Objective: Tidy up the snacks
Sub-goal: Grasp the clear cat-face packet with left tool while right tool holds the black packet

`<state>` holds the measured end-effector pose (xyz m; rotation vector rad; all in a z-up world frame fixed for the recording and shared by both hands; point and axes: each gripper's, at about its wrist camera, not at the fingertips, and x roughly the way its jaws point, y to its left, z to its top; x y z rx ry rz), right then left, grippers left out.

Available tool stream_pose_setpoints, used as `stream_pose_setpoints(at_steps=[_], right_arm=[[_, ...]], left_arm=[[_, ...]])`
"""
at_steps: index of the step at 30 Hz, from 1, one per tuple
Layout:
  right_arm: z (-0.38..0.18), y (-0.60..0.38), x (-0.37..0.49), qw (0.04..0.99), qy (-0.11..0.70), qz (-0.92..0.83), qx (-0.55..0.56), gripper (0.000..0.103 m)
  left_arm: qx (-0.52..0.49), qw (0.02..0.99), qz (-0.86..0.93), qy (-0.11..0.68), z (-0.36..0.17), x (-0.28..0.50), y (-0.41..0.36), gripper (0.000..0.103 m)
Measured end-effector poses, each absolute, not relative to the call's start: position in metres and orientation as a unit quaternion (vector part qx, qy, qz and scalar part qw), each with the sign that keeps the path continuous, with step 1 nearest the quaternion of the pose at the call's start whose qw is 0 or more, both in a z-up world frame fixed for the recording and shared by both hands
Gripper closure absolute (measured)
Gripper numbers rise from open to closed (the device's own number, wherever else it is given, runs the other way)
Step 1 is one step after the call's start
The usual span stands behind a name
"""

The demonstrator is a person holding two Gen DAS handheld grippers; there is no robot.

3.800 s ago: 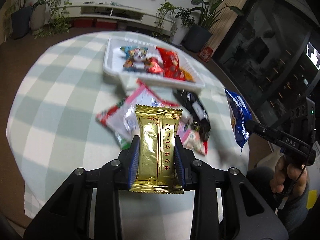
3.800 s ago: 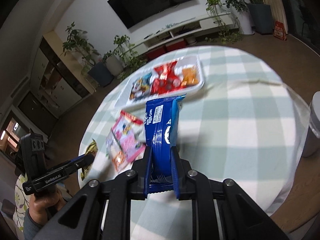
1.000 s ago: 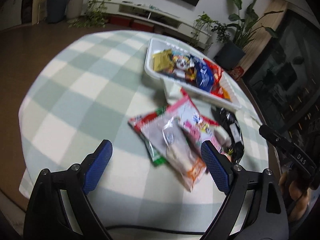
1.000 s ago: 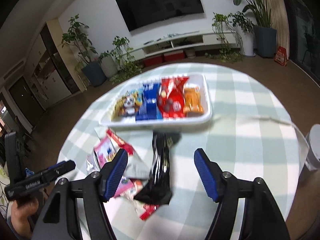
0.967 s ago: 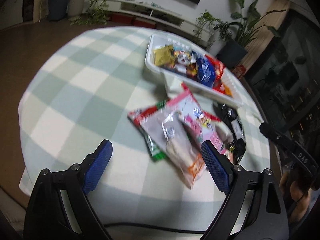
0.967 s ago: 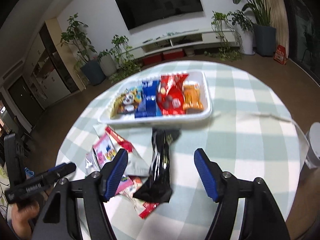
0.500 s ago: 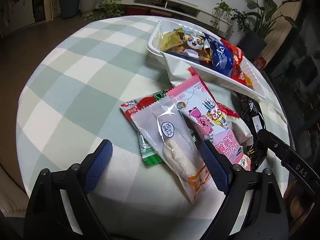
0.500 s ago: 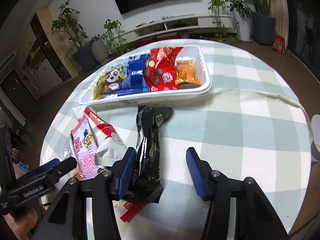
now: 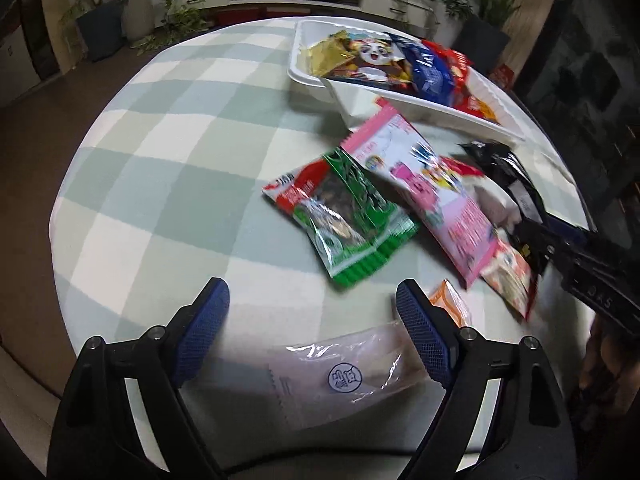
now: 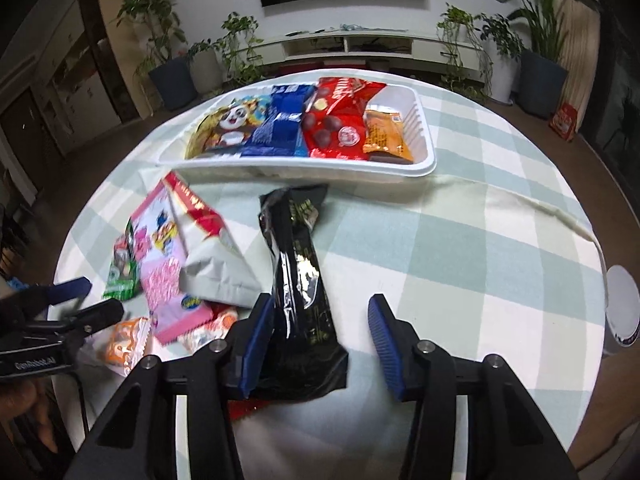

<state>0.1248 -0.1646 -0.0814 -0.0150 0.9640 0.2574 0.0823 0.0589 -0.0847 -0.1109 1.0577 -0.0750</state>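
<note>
A white tray (image 10: 424, 160) at the table's far side holds gold, panda, blue, red and orange snack packs; it also shows in the left wrist view (image 9: 432, 104). My left gripper (image 9: 316, 332) is open, its jaws on either side of a clear pack with an orange end (image 9: 344, 376). My right gripper (image 10: 320, 332) is open around the near end of a long black pack (image 10: 300, 280), the left jaw against it. A green pack (image 9: 352, 212), a pink pack (image 9: 428, 192) and a white-and-red pack (image 10: 212, 252) lie loose between.
The round table has a green-checked cloth (image 9: 168, 152) with its edge close on all sides. A white bin (image 10: 622, 308) stands off the right edge. Potted plants and a TV shelf (image 10: 360, 44) stand behind.
Both grippers have dropped lower and closer to the packs. The left now straddles the clear pack; the right has closed in around the black pack's end.
</note>
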Motion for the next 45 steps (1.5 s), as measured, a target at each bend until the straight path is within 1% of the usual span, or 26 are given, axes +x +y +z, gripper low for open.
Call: stream_pose_setpoints(at_steps=[2, 4, 9, 12, 15, 21, 24, 27, 28, 32, 35, 36, 37, 38, 45], right_arm=[[-0.084, -0.165, 0.123, 0.874, 0.469, 0.128, -0.005, 0.052], [-0.084, -0.17, 0.122, 0.872, 0.471, 0.129, 0.003, 0.052], [-0.083, -0.175, 0.122, 0.869, 0.476, 0.135, 0.021, 0.052], [-0.084, -0.172, 0.122, 0.869, 0.476, 0.135, 0.013, 0.052], [-0.084, -0.172, 0.126, 0.871, 0.472, 0.133, 0.015, 0.052], [-0.079, -0.168, 0.131, 0.876, 0.458, 0.148, 0.011, 0.052], [-0.082, -0.164, 0.134, 0.872, 0.465, 0.156, 0.0, 0.051], [-0.084, -0.16, 0.139, 0.866, 0.471, 0.167, -0.004, 0.051], [-0.084, -0.159, 0.141, 0.864, 0.472, 0.173, -0.008, 0.051], [-0.088, -0.152, 0.146, 0.861, 0.473, 0.181, -0.043, 0.049], [-0.09, -0.154, 0.148, 0.862, 0.47, 0.186, -0.048, 0.046], [-0.09, -0.154, 0.148, 0.862, 0.469, 0.186, -0.05, 0.045], [-0.09, -0.154, 0.148, 0.862, 0.467, 0.19, -0.054, 0.045], [-0.09, -0.155, 0.147, 0.862, 0.465, 0.192, -0.057, 0.044], [-0.093, -0.157, 0.145, 0.866, 0.458, 0.188, -0.068, 0.043]], left_arm=[[-0.046, 0.865, -0.069, 0.495, -0.084, 0.072, 0.059, 0.019], [-0.015, 0.862, -0.108, 0.494, -0.085, 0.062, 0.056, 0.019], [0.08, 0.865, -0.182, 0.461, -0.069, 0.045, 0.044, 0.019], [0.18, 0.847, -0.22, 0.449, -0.066, 0.04, 0.021, 0.019], [0.224, 0.82, -0.254, 0.461, -0.073, 0.042, 0.01, 0.019], [0.252, 0.795, -0.29, 0.47, -0.079, 0.041, 0.004, 0.019], [0.261, 0.781, -0.307, 0.476, -0.081, 0.041, 0.003, 0.019], [0.239, 0.774, -0.322, 0.49, -0.086, 0.048, 0.009, 0.018], [0.232, 0.772, -0.324, 0.495, -0.088, 0.051, 0.011, 0.017], [0.217, 0.767, -0.328, 0.507, -0.09, 0.058, 0.014, 0.017], [0.211, 0.768, -0.323, 0.512, -0.091, 0.061, 0.015, 0.015], [0.211, 0.769, -0.32, 0.511, -0.091, 0.062, 0.015, 0.014], [0.212, 0.771, -0.313, 0.512, -0.092, 0.063, 0.014, 0.007], [0.211, 0.774, -0.305, 0.514, -0.094, 0.064, 0.015, 0.002], [0.204, 0.775, -0.303, 0.515, -0.095, 0.068, 0.017, 0.001]])
